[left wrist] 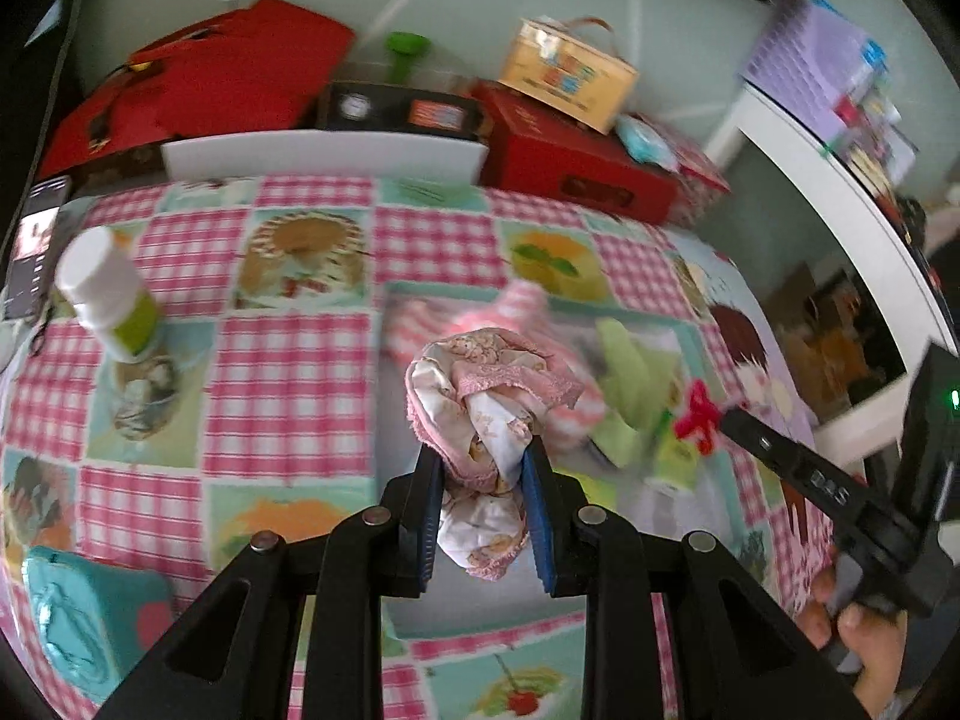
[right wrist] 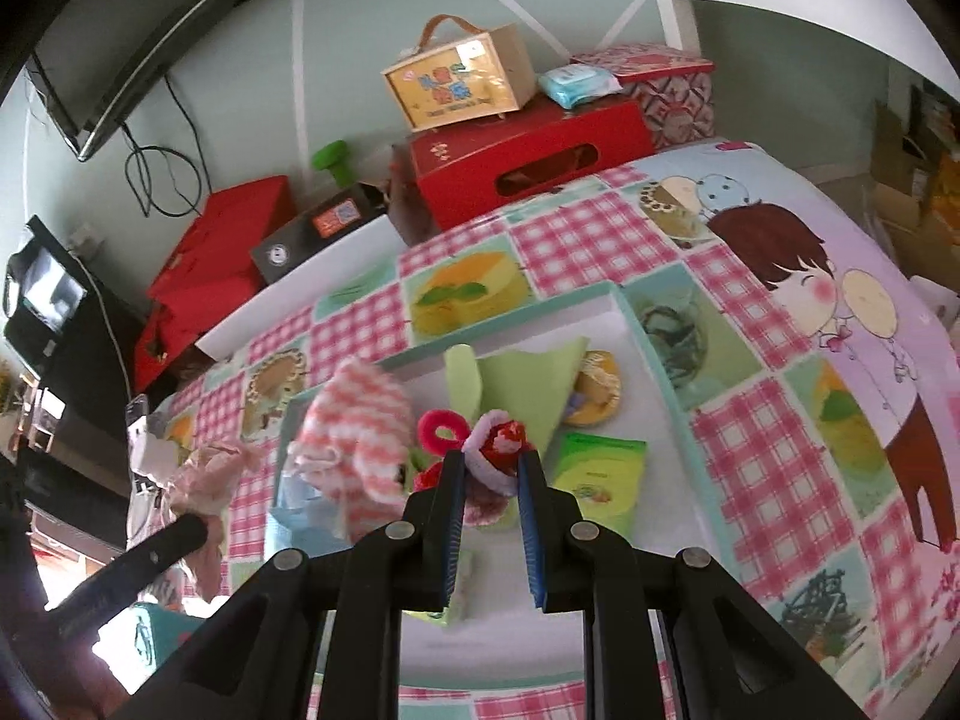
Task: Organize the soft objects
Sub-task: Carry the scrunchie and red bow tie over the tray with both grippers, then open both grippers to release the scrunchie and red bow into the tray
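Left gripper [left wrist: 483, 450] clamps bunched pink-trimmed floral cloth [left wrist: 480, 396], jaws nearly closed, held above pink-checked patchwork tablecloth [left wrist: 288, 372] beside shallow teal-rimmed white tray [right wrist: 654, 360]. Right gripper [right wrist: 491, 459] pinches fuzzy red-and-lilac hair scrunchie [right wrist: 501, 441], jaws narrow, over tray w/ pink-white striped knit cloth [right wrist: 354, 426], folded green cloth [right wrist: 528, 384], green packet [right wrist: 600, 474]. White bottle w/ green label [left wrist: 108, 294] stands at table's left.
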`<move>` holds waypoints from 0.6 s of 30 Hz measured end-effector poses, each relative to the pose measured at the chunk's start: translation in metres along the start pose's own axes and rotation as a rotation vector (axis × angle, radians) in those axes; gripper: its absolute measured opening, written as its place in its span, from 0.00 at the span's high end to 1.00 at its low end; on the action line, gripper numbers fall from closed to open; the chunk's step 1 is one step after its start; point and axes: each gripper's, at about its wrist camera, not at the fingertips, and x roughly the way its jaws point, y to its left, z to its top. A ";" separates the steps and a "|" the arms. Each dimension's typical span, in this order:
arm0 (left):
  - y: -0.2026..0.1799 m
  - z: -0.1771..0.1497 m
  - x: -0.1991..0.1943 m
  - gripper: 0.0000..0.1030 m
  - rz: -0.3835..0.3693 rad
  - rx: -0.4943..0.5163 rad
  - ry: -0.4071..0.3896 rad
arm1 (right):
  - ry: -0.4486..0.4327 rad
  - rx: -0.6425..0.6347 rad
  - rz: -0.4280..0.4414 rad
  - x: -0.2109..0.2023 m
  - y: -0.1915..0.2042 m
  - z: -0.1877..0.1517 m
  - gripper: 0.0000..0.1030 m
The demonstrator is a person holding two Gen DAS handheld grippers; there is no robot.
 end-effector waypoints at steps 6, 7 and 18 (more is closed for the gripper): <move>-0.023 -0.011 0.023 0.74 0.003 0.061 0.068 | 0.064 -0.009 -0.020 0.016 -0.004 -0.009 0.81; -0.025 -0.013 0.028 0.74 0.006 0.066 0.080 | 0.077 -0.008 -0.025 0.020 -0.005 -0.010 0.81; -0.017 -0.025 0.066 0.70 0.061 0.056 0.202 | 0.198 -0.052 -0.069 0.050 0.000 -0.026 0.79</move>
